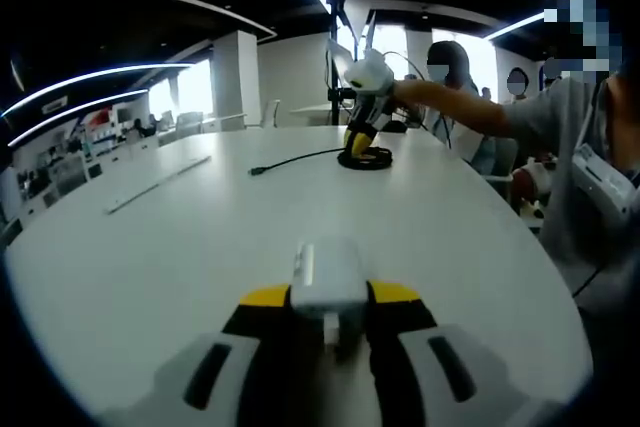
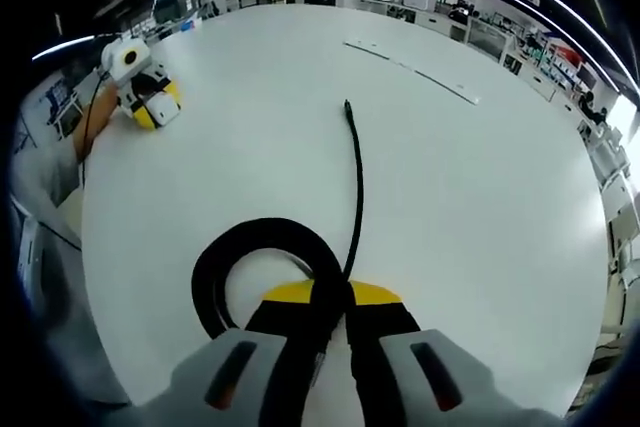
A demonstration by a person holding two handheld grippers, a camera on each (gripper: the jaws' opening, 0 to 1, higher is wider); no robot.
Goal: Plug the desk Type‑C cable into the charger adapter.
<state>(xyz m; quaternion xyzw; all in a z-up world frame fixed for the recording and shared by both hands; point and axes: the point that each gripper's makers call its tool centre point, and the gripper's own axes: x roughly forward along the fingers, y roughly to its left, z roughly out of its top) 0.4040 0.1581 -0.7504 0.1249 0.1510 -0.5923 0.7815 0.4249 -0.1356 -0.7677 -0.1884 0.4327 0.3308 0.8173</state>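
Left gripper (image 1: 330, 309) clamps the white charger adapter (image 1: 327, 275) low over the table (image 1: 180, 247), right gripper (image 2: 330, 309) pinches the coiled black Type-C cable (image 2: 262, 257) (free plug (image 2: 347, 104) lying well ahead): regrip near that plug, then align it squarely with the port; no legible markings.

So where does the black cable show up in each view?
Left gripper view: black cable far across the white table, coiled under the right gripper.
Right gripper view: black cable coiled at this gripper, free plug end stretching up-centre.
Shared landmark: the long white strip on the table.
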